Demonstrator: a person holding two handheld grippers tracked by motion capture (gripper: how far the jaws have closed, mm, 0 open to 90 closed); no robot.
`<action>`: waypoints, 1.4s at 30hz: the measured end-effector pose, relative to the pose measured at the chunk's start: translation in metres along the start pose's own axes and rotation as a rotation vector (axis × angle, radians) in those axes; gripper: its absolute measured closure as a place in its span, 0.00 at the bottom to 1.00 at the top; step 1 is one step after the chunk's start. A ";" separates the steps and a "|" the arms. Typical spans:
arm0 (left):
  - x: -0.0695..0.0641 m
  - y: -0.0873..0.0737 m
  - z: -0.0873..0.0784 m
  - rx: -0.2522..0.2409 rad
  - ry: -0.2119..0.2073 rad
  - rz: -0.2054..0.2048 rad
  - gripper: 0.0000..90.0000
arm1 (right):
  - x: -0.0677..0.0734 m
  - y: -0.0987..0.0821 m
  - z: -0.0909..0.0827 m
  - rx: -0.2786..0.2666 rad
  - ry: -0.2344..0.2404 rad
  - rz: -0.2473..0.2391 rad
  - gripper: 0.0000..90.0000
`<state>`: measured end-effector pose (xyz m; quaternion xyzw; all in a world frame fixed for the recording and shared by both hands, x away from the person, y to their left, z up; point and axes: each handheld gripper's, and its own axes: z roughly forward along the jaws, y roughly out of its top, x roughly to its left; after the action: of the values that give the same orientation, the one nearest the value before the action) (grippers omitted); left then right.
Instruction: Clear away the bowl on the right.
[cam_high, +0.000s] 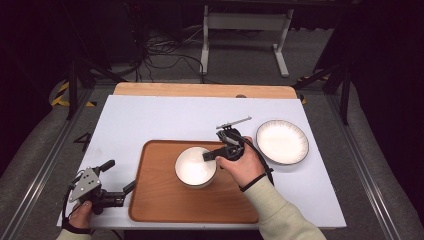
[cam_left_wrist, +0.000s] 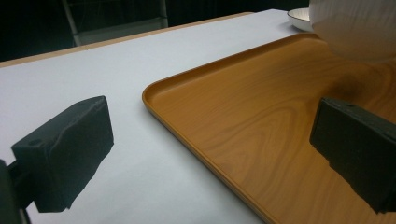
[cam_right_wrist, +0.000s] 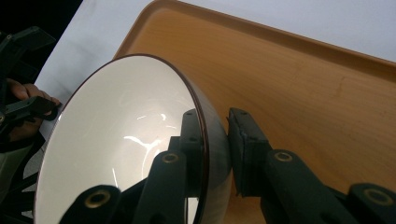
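White-covered bench (cam_high: 150, 120): right gripper (cam_right_wrist: 215, 135) fingers straddle the rim of the white round ceramic bowl (cam_high: 195, 167) mid wooden tray (cam_high: 160, 200); whether clamped, can't tell. Left gripper (cam_left_wrist: 205, 154) fingers apart, near tray's left edge. Seat deeper before lifting.

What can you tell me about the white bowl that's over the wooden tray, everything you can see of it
The white bowl is round and deep, glossy like glazed ceramic, with a thin dark rim and an empty, cream-white inside that catches glare. Its outside looks faintly ribbed in the left gripper view. It sits over the middle of the wooden tray. The right gripper is shut on its rim at the side nearest the plate, one jaw inside, one outside. Whether its base touches the tray is unclear.
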<state>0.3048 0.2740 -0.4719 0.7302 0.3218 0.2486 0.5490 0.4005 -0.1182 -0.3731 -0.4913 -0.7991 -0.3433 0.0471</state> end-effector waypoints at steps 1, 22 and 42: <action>0.000 0.000 0.000 0.000 -0.001 0.001 0.00 | -0.001 -0.001 0.003 0.002 0.004 0.004 0.85; 0.000 0.000 0.000 0.000 -0.001 0.000 0.00 | -0.011 -0.012 0.026 0.036 -0.019 0.009 0.85; 0.000 0.000 0.000 0.002 -0.001 0.002 0.00 | -0.014 -0.015 0.031 0.052 -0.042 -0.042 0.85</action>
<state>0.3051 0.2739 -0.4719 0.7312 0.3211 0.2488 0.5481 0.4034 -0.1147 -0.4103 -0.4799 -0.8188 -0.3129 0.0360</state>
